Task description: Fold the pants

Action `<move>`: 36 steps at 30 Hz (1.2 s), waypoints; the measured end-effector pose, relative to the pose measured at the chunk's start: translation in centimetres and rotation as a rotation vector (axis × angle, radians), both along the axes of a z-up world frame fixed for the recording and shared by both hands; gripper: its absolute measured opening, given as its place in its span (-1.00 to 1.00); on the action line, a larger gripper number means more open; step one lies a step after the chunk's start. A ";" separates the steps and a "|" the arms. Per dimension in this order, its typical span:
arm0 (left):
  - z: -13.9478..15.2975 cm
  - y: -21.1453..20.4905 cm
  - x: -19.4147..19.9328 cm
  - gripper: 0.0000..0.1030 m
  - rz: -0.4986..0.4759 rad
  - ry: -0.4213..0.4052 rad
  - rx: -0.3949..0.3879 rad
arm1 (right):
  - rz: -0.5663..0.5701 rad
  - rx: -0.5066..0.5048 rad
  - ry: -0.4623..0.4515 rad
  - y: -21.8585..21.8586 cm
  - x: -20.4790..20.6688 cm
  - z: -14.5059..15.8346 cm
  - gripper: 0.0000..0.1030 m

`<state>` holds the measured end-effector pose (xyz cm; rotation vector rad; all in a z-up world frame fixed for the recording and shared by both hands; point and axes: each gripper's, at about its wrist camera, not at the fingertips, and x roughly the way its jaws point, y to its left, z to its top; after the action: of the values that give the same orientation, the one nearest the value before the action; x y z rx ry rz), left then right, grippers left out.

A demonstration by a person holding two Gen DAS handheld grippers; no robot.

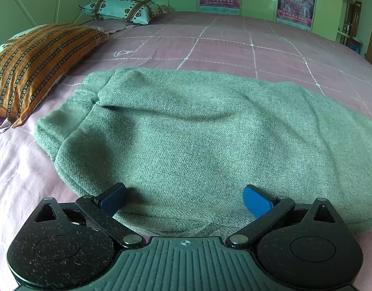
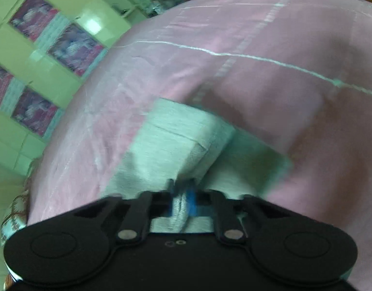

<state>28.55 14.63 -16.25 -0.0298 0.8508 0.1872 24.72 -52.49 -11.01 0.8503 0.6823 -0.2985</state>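
Grey-green pants [image 1: 186, 131] lie spread across a pink bed. In the left wrist view my left gripper [image 1: 184, 200] hovers over their near edge, wide open, its blue pads [image 1: 257, 200] apart with only flat cloth beneath them. The right wrist view is blurred and tilted. There my right gripper [image 2: 182, 194] is shut on a bunched fold of the pants [image 2: 176, 133], and the leg ends with their hems stretch away from the jaws over the bedspread.
A pink bedspread [image 1: 234, 46] with white stitched squares covers the bed. An orange striped pillow [image 1: 33, 65] lies at the left, a white patterned pillow [image 1: 122, 7] behind it. Green cupboards with posters [image 1: 296, 2] line the far wall.
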 end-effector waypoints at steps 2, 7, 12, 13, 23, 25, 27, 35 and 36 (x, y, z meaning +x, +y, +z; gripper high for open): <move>0.0 0.1 0.1 0.97 -0.003 0.006 -0.002 | 0.094 -0.063 -0.064 1.6 1.1 3.1 -1.00; 0.0 0.2 0.2 0.97 -0.004 0.006 -0.004 | 0.255 -0.213 -0.356 5.8 1.7 14.3 -1.00; -0.2 0.1 0.1 0.99 -0.001 -0.005 -0.003 | 0.136 -0.232 -0.406 4.0 -2.9 14.2 -1.00; -0.2 0.1 0.1 0.99 -0.004 -0.003 -0.002 | 0.093 -0.189 -0.335 2.9 -3.3 11.3 -1.00; 0.1 0.3 0.5 1.00 -0.031 0.023 -0.003 | -0.018 0.017 -0.056 -1.3 -5.0 -1.2 -1.00; 0.3 0.5 0.6 1.00 -0.041 0.036 -0.014 | -0.011 0.005 -0.050 -1.5 -4.5 -0.6 -1.00; 0.4 0.7 0.7 1.00 -0.056 0.046 -0.023 | 0.002 -0.019 -0.113 -1.1 -4.8 1.4 -1.00; 0.4 1.0 0.1 1.00 -0.070 0.030 -0.030 | -0.037 -0.028 -0.024 -1.1 -5.8 0.3 -1.00; 0.6 0.9 0.0 0.99 -0.072 0.026 -0.025 | -0.046 -0.024 0.004 -1.2 -5.9 -0.8 -1.00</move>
<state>28.55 15.57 -15.65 -0.0199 0.8784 0.1095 18.86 -53.72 -11.80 0.8438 0.6622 -0.3489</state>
